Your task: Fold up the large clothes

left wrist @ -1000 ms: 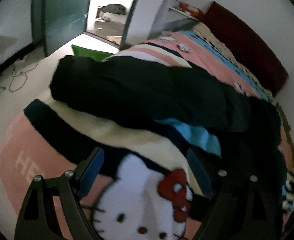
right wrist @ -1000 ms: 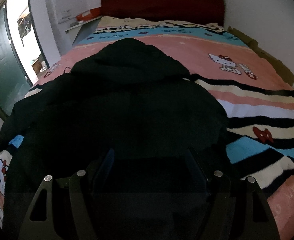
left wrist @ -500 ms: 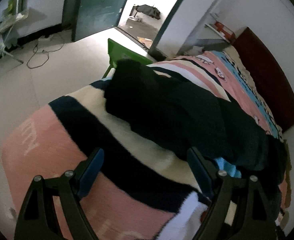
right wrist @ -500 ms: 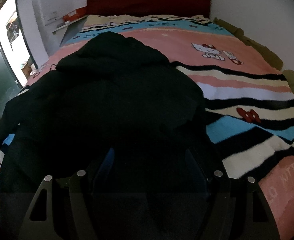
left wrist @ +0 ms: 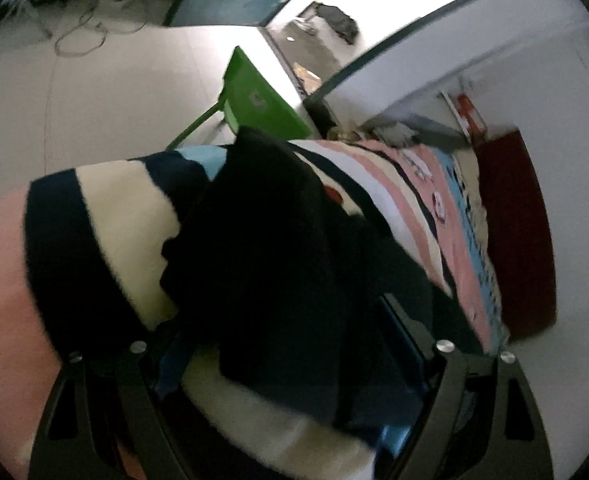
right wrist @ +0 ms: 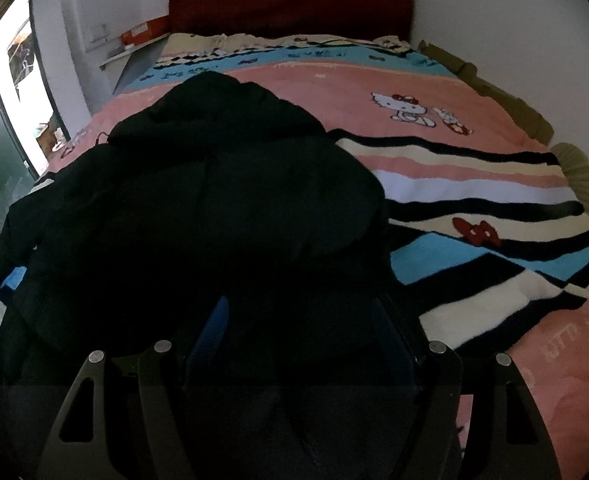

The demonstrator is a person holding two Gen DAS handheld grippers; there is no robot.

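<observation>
The black jacket (right wrist: 198, 208) lies spread on the bed (right wrist: 474, 184). Left hand-held gripper (left wrist: 290, 344) and right hand-held gripper (right wrist: 302, 332) both gape, straddling fabric. Risk: closing on a single layer could drag the jacket askew.

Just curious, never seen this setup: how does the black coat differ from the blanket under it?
The coat is plain black; the blanket is pink with stripes and cartoon cats. The coat lies rumpled in a heap; the blanket is spread flat. The coat covers only part of the bed, the blanket nearly all. Both are soft fabric.
</observation>
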